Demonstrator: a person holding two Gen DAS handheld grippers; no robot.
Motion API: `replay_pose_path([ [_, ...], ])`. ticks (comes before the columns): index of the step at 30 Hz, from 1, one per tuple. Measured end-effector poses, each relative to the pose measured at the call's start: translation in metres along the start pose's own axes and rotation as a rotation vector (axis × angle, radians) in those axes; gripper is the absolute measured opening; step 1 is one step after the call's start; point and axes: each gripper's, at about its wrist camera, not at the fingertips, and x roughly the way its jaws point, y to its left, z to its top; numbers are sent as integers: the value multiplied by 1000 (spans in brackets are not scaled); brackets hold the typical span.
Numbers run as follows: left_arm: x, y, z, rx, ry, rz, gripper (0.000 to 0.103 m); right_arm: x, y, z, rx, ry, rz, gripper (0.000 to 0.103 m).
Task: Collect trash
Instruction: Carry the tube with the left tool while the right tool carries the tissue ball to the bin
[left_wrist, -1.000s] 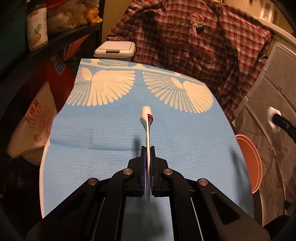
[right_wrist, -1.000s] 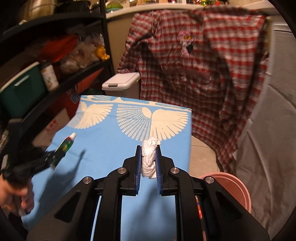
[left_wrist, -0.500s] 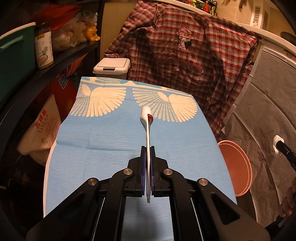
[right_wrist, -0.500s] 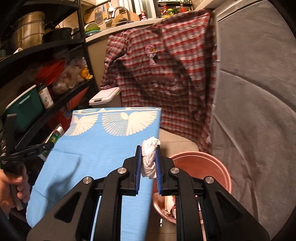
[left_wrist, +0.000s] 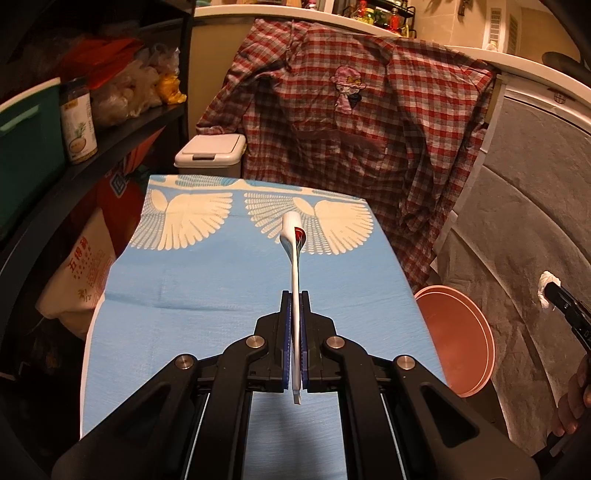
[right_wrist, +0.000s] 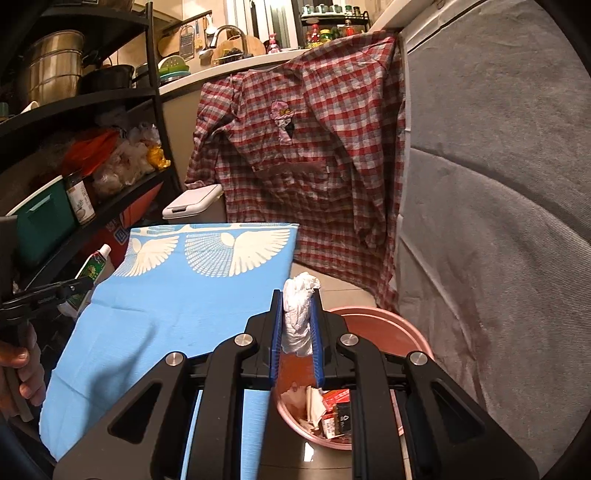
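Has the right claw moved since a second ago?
Yes. The right claw, shut on its tissue, has swung right, off the blue cloth and over the pink bin.

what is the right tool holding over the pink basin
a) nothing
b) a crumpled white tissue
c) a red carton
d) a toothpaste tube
b: the right tool is shut on a crumpled white tissue above the pink basin, while the squeezed tube sits in the left tool.
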Motion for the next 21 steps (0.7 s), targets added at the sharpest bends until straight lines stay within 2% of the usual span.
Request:
replay_pose_path([
  [10, 7, -29, 2, 35, -11, -33, 4, 0, -24, -1, 34, -3, -30, 15],
  [21, 17, -73, 4, 78, -23, -113, 4, 9, -36, -1, 42, 13, -52, 15],
])
